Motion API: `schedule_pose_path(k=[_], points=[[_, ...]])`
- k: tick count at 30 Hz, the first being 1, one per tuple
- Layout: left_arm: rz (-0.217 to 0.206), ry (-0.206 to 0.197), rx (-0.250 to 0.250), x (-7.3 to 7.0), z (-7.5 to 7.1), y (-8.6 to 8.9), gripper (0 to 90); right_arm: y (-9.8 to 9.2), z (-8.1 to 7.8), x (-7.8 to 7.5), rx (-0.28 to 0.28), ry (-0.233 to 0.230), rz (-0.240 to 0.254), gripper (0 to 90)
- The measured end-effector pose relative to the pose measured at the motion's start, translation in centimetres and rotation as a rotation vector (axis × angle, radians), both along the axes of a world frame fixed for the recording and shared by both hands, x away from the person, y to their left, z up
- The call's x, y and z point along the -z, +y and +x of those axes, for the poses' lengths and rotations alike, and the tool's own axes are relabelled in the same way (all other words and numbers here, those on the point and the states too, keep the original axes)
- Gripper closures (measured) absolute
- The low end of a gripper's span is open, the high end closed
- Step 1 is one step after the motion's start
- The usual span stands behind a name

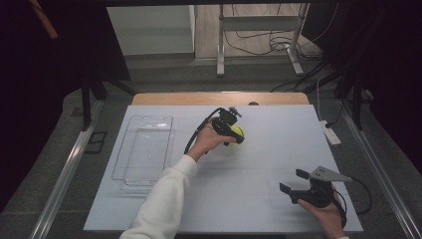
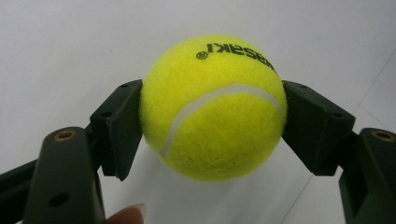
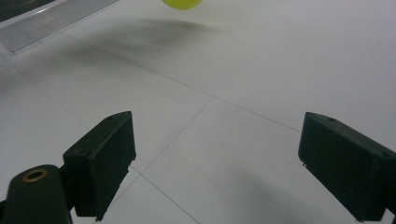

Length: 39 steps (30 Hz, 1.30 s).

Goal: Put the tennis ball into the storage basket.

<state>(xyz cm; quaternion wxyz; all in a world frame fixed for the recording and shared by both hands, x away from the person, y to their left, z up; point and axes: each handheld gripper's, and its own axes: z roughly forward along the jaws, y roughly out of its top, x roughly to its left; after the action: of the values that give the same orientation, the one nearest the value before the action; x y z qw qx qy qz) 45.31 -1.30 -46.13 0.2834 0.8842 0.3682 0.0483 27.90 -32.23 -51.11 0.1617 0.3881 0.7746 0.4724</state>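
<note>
In the high view the left tool [image 1: 238,135] sits just above the frame's centre, pinching a yellow ball [image 1: 237,132] that is mostly hidden behind the tool's body and the hand [image 1: 208,141]; whether the ball touches the table [image 1: 259,164] cannot be told here. A clear tray [image 1: 144,149] lies at centre left, hard to make out against the white top, with nothing visible in it. The right tool [image 1: 294,181] is at lower right, jaws spread, its hand [image 1: 328,215] cut off by the bottom edge. In the left gripper view the ball [image 2: 213,107] fills the centre, both pads pressed to its sides; a fingertip [image 2: 127,215] is cut off at the bottom edge. In the right gripper view the jaws stand wide apart over bare table [image 3: 261,70]; the ball [image 3: 182,3] is cut off at the top edge and a tray [image 3: 51,18] corner at upper left.
</note>
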Motion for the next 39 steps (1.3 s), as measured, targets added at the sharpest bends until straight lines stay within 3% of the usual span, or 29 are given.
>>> schedule_pose_path(k=[39], points=[[-0.061, -0.052, 0.009, -1.7, -2.9, 2.9, 26.7, 0.1, -0.1, 0.1, 0.002, -0.003, -0.013, 11.1]])
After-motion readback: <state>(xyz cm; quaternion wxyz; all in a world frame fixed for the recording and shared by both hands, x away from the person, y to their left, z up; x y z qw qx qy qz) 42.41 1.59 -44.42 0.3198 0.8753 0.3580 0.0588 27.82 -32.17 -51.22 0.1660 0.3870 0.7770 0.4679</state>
